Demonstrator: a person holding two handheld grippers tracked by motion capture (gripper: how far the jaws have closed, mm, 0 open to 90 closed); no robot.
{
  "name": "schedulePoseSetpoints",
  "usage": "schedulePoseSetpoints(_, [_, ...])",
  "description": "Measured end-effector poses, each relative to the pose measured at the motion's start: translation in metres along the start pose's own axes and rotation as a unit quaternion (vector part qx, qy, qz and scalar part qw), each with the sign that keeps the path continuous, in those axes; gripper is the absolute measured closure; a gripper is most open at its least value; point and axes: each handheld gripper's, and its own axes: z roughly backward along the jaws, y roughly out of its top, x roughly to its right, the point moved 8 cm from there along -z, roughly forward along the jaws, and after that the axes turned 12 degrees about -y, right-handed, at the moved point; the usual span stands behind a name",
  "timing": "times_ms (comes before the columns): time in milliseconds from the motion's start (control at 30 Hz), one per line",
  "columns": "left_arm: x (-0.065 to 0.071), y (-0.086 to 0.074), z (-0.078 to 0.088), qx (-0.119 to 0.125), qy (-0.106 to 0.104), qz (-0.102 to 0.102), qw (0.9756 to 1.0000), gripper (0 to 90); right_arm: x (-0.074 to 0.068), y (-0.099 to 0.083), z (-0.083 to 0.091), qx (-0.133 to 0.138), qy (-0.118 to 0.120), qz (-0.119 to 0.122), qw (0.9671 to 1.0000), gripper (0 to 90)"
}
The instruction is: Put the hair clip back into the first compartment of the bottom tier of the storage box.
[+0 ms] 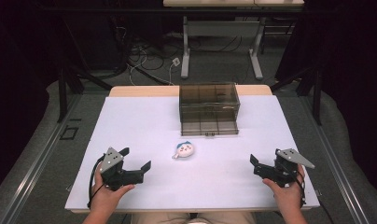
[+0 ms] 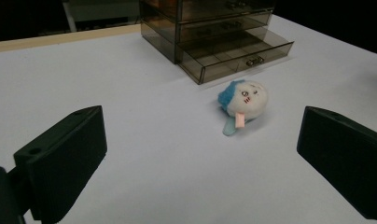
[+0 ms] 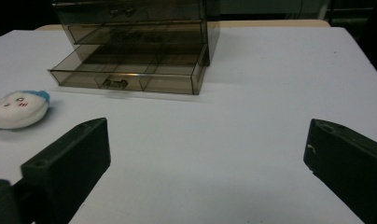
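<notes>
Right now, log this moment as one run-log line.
left gripper: open, empty | right gripper: open, empty | plush toy: on table, untouched | drawer unit: bottom drawer pulled out

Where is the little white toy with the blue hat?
The small plush toy lies on the white table near the middle of the high view, just in front of the smoky drawer box's open bottom drawer, between the two grippers.

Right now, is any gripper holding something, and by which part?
Nothing is held. Left gripper and right gripper are open; the plush toy lies on the table.
</notes>
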Motion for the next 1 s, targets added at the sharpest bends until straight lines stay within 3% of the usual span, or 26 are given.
schedulePoseSetpoints(133, [0.0, 0.001, -0.001, 0.005, -0.002, 0.011, 0.9999, 3.3, -0.003, -0.002, 0.001, -0.001, 0.007, 0.003, 1.0, 2.6])
schedulePoseSetpoints(433, [0.0, 0.001, -0.008, 0.003, -0.001, 0.005, 1.0, 3.5, -0.007, -0.002, 0.0, 0.009, 0.007, 0.012, 0.9999, 2.6])
schedulePoseSetpoints(467, [0.0, 0.001, -0.009, 0.002, 0.0, 0.006, 1.0, 3.5, -0.009, -0.003, 0.003, -0.002, 0.011, 0.019, 0.9998, 2.6])
schedulePoseSetpoints(733, [-0.002, 0.005, -0.016, 0.002, -0.002, 0.013, 0.9999, 3.5, -0.013, -0.005, 0.002, -0.003, 0.015, 0.024, 0.9996, 2.6])
schedulePoseSetpoints(1000, [0.006, 0.017, -0.029, 0.0, -0.011, -0.004, 0.9999, 3.5, -0.015, -0.007, -0.002, -0.005, 0.014, 0.03, 0.9995, 3.3])
